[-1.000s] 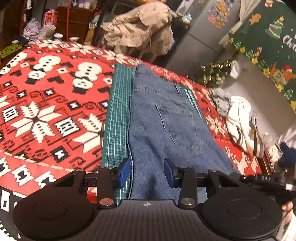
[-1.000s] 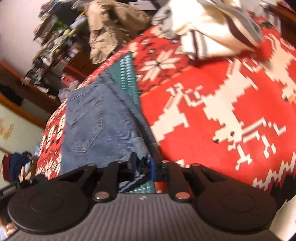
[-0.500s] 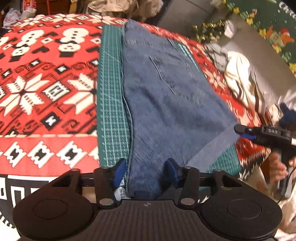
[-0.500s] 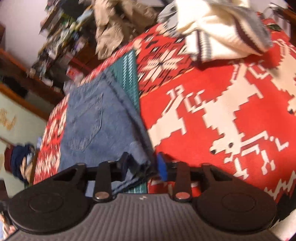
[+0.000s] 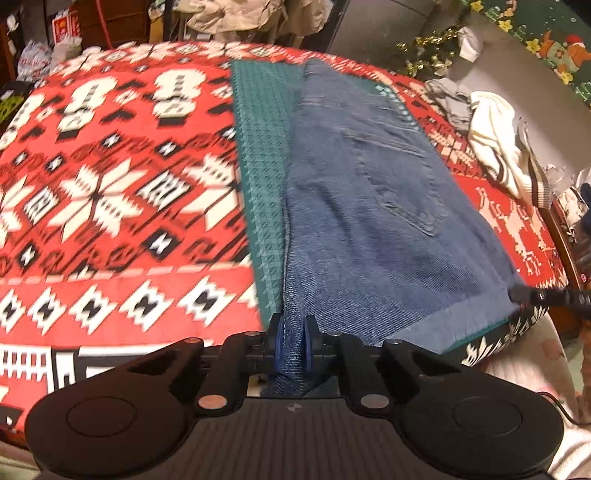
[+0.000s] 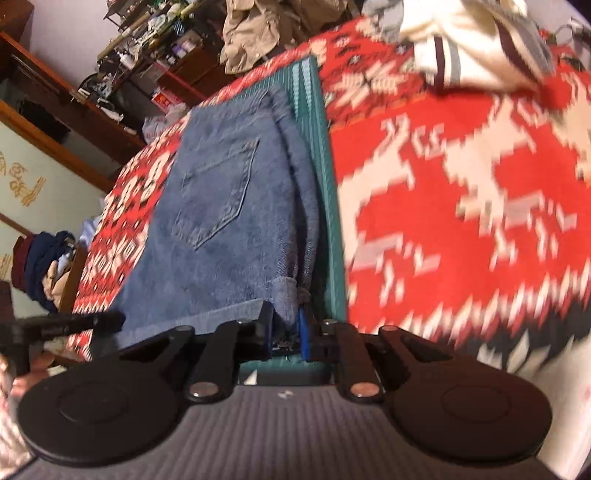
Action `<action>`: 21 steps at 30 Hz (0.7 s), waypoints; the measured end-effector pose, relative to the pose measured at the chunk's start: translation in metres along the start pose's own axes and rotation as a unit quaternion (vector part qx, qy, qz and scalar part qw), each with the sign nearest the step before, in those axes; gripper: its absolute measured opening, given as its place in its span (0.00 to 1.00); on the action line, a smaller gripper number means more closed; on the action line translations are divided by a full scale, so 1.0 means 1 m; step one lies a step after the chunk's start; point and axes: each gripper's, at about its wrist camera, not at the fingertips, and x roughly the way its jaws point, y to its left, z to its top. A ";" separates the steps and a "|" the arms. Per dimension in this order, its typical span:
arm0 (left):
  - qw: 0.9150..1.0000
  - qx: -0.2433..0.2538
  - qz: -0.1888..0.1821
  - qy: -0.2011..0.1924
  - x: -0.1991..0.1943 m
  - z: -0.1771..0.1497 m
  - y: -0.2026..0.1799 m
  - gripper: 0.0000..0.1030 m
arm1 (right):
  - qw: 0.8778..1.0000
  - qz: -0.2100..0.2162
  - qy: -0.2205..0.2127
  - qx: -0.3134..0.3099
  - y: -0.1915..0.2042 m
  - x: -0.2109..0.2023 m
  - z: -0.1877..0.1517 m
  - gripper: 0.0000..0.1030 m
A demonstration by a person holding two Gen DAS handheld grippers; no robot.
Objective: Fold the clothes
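Note:
Blue jeans (image 5: 373,218) lie folded lengthwise on a green cutting mat (image 5: 258,147), back pocket up. My left gripper (image 5: 293,341) is shut on the near left corner of the jeans at the table's front edge. In the right wrist view the same jeans (image 6: 229,206) run away from me, and my right gripper (image 6: 286,338) is shut on their near right corner by the hem. The right gripper's tip also shows in the left wrist view (image 5: 524,293) at the hem's far corner.
A red Christmas tablecloth (image 5: 110,177) covers the table. A cream striped sweater (image 5: 506,155) and grey clothes lie at the right side. A beige jacket (image 6: 255,26) hangs on a chair beyond the table. Cluttered shelves stand behind.
My left gripper has moved to the near left corner of the jeans and closed on it. The right gripper keeps its hold on the other corner.

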 end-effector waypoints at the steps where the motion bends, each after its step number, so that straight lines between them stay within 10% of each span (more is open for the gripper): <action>1: 1.000 -0.005 -0.003 -0.001 0.000 -0.003 0.003 0.11 | 1.000 0.001 -0.001 0.000 0.000 -0.001 -0.006 0.14; 13: 0.998 0.012 0.037 -0.056 -0.017 0.014 -0.008 0.41 | 0.993 -0.076 -0.063 -0.065 0.013 -0.040 -0.001 0.68; 21: 0.989 0.085 0.056 -0.108 -0.017 0.041 -0.029 0.68 | 0.982 -0.117 -0.067 -0.133 0.042 -0.037 0.046 0.85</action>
